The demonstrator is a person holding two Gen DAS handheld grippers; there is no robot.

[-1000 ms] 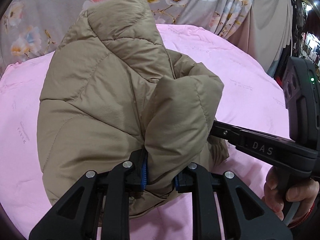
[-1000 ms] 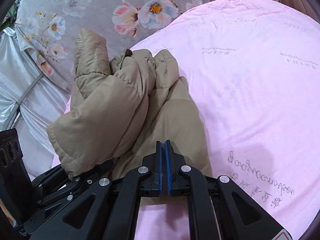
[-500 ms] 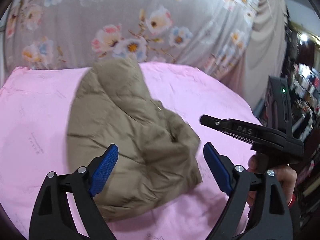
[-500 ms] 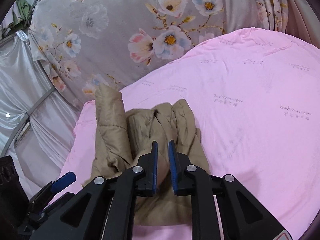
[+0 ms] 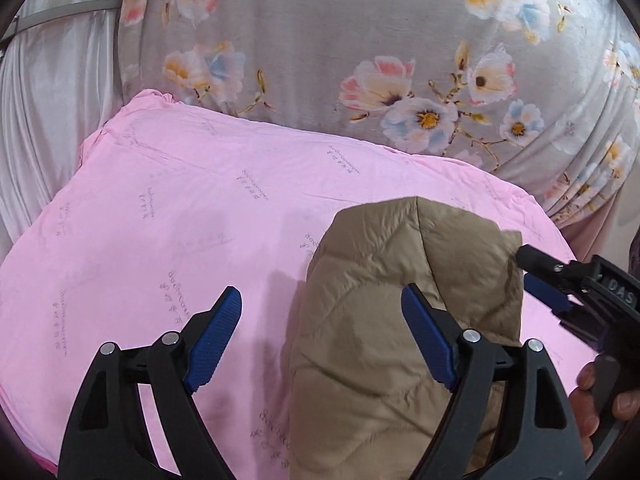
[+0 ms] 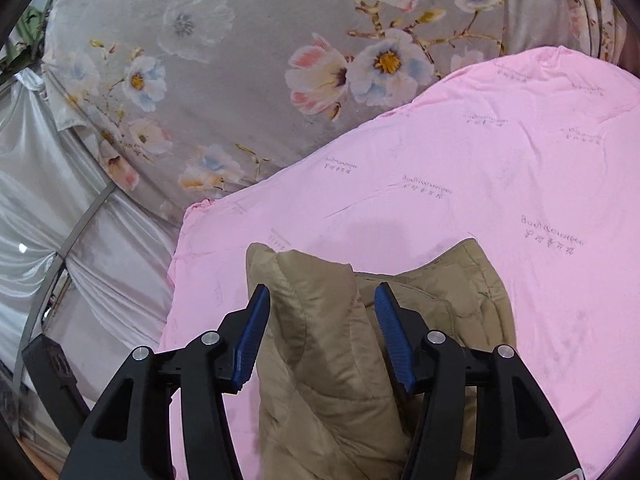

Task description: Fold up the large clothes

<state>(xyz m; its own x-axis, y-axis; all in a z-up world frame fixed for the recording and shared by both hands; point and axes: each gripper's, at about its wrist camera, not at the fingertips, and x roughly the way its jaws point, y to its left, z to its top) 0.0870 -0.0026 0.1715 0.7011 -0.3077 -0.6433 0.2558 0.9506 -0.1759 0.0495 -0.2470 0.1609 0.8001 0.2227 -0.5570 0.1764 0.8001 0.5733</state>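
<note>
A tan quilted puffer jacket lies folded in a bundle on the pink sheet; it also shows in the right wrist view. My left gripper is open and empty, raised above the jacket's left edge. My right gripper is open, its jaws straddling a raised fold of the jacket without pinching it. The right gripper also shows at the right edge of the left wrist view, beside the jacket.
The pink sheet covers a bed-like surface. A grey floral curtain hangs behind it and shiny white drapes hang at the left. A black stand sits low at the left.
Both grippers have opened and let go of the jacket. Both have pulled back and risen; the jacket now rests folded on the sheet.
</note>
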